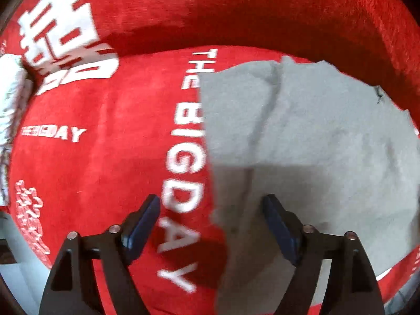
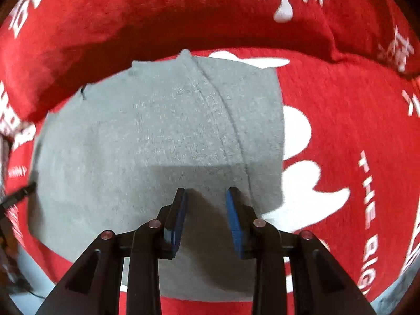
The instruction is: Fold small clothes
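Observation:
A small grey garment (image 1: 309, 141) lies flat on a red cloth with white lettering (image 1: 110, 157). It shows a raised seam running away from me. In the right wrist view the grey garment (image 2: 147, 141) fills the middle. My left gripper (image 1: 211, 202) is wide open and empty, hovering over the garment's left edge, one finger over the red cloth, the other over the grey fabric. My right gripper (image 2: 206, 191) is open and empty, just above the garment near its seam and right edge.
The red cloth (image 2: 349, 136) rises in a fold behind the garment. A white bundle of fabric (image 1: 10, 99) lies at the far left. A pale surface edge (image 2: 29, 283) shows at the lower left.

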### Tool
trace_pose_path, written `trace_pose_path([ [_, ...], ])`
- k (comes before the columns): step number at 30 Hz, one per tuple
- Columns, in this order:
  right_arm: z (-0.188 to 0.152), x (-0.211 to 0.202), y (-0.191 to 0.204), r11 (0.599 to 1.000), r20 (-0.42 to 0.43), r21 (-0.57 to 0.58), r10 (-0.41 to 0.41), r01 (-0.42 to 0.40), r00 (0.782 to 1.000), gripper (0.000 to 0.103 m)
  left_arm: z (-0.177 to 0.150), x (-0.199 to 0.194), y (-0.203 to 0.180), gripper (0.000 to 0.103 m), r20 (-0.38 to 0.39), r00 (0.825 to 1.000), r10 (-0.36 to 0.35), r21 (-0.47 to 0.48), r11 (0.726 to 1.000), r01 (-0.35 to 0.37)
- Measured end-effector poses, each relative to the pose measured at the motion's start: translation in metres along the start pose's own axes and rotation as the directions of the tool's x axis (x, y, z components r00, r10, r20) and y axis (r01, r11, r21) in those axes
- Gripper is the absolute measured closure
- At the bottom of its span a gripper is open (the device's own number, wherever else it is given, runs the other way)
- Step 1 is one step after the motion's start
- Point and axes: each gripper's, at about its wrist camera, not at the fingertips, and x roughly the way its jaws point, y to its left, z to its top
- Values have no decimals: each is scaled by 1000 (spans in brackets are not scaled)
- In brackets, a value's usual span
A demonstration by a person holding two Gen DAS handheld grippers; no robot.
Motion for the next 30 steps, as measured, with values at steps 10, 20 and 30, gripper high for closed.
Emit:
trace_pose_path([
  [10,-45,-39,-9,980,-55,198,34,-23,998,67,-25,-18,40,21,-53,998,-33,-66,997,29],
  [20,-70,-20,65,899,-106,303,361,-316,926,61,-49,-17,35,21,-99,994,-56,-51,997,51],
  [30,-20,19,184,831,-112,257,533,-493,839,62,-63,-17,67,21,-109,993,-53,-102,994,42],
])
